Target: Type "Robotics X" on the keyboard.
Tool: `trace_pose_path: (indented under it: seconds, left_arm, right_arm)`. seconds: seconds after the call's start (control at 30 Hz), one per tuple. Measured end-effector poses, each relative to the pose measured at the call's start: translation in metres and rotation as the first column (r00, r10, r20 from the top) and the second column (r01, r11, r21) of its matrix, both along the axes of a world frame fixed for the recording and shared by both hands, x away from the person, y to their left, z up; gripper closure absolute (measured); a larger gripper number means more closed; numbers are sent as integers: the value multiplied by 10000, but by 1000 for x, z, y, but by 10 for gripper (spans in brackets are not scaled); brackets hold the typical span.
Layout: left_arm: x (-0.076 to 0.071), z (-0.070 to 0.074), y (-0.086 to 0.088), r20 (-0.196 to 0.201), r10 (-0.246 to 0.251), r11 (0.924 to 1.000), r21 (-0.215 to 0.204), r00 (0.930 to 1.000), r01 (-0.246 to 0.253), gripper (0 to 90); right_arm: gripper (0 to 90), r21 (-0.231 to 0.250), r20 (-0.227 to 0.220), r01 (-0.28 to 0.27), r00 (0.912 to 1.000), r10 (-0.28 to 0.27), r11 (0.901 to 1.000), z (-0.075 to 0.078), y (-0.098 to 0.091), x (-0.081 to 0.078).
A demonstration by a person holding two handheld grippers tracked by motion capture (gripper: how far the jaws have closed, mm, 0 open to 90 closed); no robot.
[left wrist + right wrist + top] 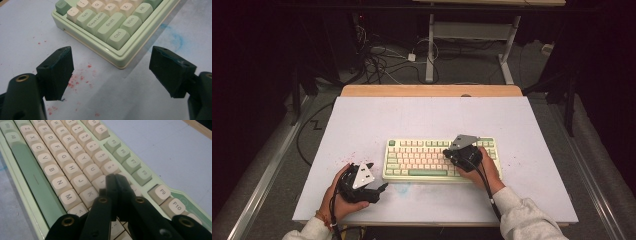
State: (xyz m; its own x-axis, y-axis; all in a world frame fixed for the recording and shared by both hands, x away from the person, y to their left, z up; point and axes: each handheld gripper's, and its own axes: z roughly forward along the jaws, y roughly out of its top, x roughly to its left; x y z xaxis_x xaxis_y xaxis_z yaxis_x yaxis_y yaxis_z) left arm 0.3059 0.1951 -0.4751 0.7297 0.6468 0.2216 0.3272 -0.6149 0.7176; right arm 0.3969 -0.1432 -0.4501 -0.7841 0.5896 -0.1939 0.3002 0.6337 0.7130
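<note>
Near table's [362, 120] front edge, right gripper [115, 178] pinched together, empty, over keyboard [422, 160] right half: blunt tip may hit neighbouring keys. Left gripper [111, 72] wide, empty, off keyboard's left corner: could nudge it.

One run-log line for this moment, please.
left tongs: open, off keyboard corner | right tongs: shut, tips over the I/O keys | contact: cannot tell
</note>
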Motion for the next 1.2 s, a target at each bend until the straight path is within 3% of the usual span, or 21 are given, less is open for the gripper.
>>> trace_pose_path:
  seconds: [0.57,0.73,0.77,1.2]
  left_arm:
    - [0,0,0,-22,17,10000,0,10000,-17,188]
    - [0,-1,-1,-147,3,10000,-16,9999,-3,187]
    - [0,0,-1,-28,-21,10000,51,10000,21,187]
    - [0,0,0,17,98,10000,18,10000,-98,187]
  right_arm:
    - [900,-133,78,129,9999,-128,9998,-3,3,3]
    - [900,-617,90,142,9999,-137,9980,-4,8,2]
    - [900,-622,77,118,9999,-113,9980,-3,8,1]
    - [899,250,236,79,9997,-85,9997,10,0,-2]
